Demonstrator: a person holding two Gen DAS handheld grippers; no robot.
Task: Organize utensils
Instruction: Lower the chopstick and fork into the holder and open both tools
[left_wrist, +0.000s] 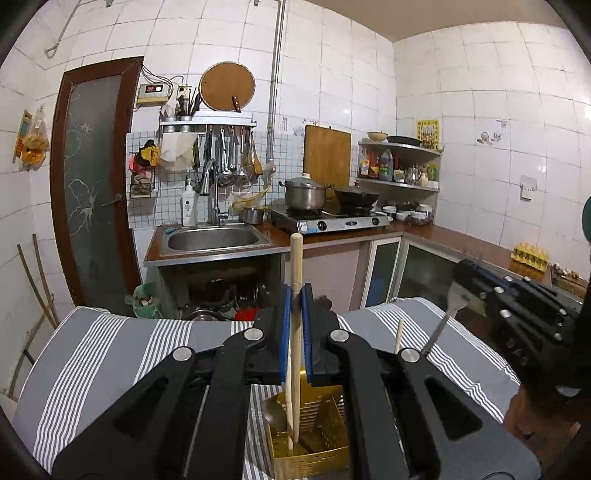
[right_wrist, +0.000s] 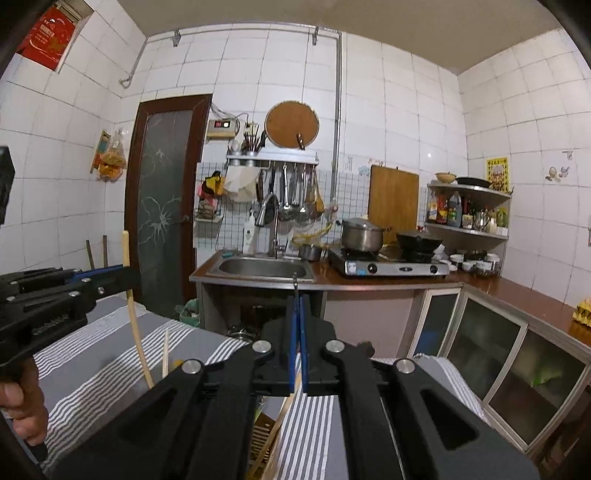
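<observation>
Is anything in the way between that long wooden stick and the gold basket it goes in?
Nothing visible blocks it. The left tool is shut on the wooden stick, whose lower end is already down inside the gold basket, beside a spoon.

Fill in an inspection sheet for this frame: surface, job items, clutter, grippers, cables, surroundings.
Surface: grey striped cloth covers the table.
Job's things: gold utensil holder holds a wooden-handled utensil upright; one chopstick beside it.
Clutter: nothing seen.
Grippers: left gripper shut on the wooden handle; right gripper shut on a thin metal utensil.
Cables: wires by the wall timer.
Surroundings: sink, gas stove, egg tray.
</observation>
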